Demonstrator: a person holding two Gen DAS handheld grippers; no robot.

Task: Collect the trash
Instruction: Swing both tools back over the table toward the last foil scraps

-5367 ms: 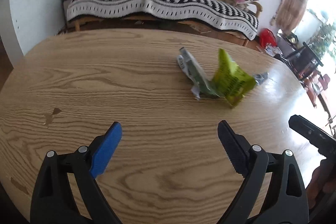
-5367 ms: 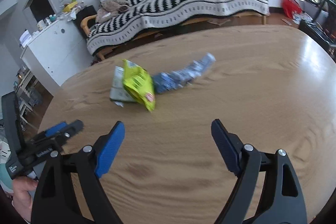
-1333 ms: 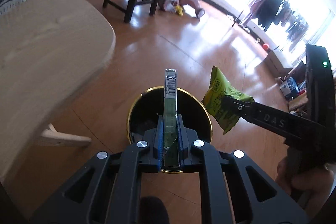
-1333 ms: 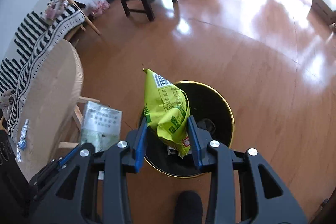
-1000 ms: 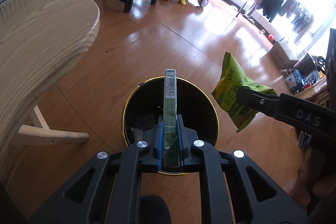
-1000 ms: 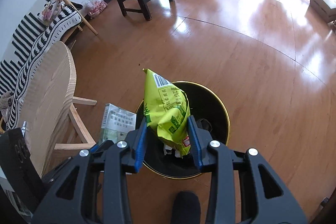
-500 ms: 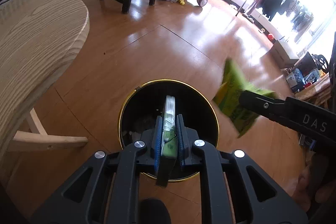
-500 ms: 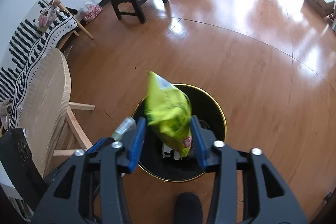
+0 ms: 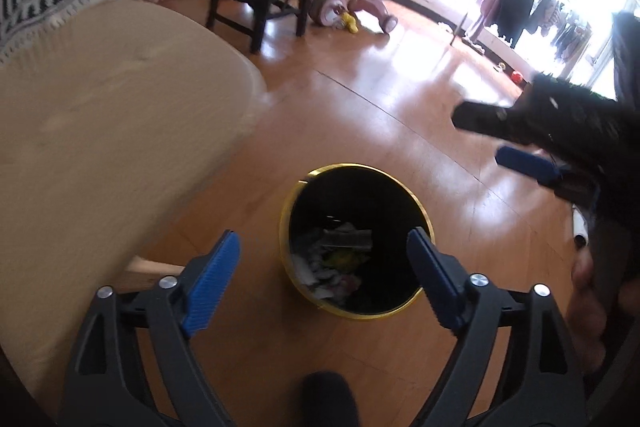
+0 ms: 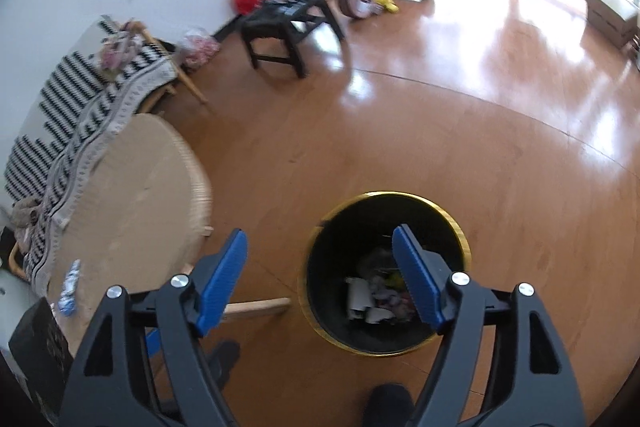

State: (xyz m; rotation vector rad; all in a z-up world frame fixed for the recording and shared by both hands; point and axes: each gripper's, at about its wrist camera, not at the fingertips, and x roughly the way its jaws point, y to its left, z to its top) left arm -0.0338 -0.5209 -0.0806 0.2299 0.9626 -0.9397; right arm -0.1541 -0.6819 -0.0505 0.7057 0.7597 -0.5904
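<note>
The right gripper [image 9: 504, 139] is smeared by blur, the bin [image 9: 416, 193] contents are left an unreadable jumble, and the table [image 9: 100, 131] is cut off — at the frame's left edge.

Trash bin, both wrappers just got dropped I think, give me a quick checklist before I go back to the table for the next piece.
1. Left gripper empty: ok, its jaws have just been opening and nothing is between them.
2. Right gripper empty: ok, its jaws have just been opening, nothing between them.
3. Dropped wrappers inside the trash bin: ok, crumpled litter with a yellow-green piece lies at the bottom.
4. Nothing spilled on the floor around the bin: ok in what shows; the near side is hidden by the grippers.
5. Trash left on the table: not ok, a blue and white wrapper lies near its edge.
</note>
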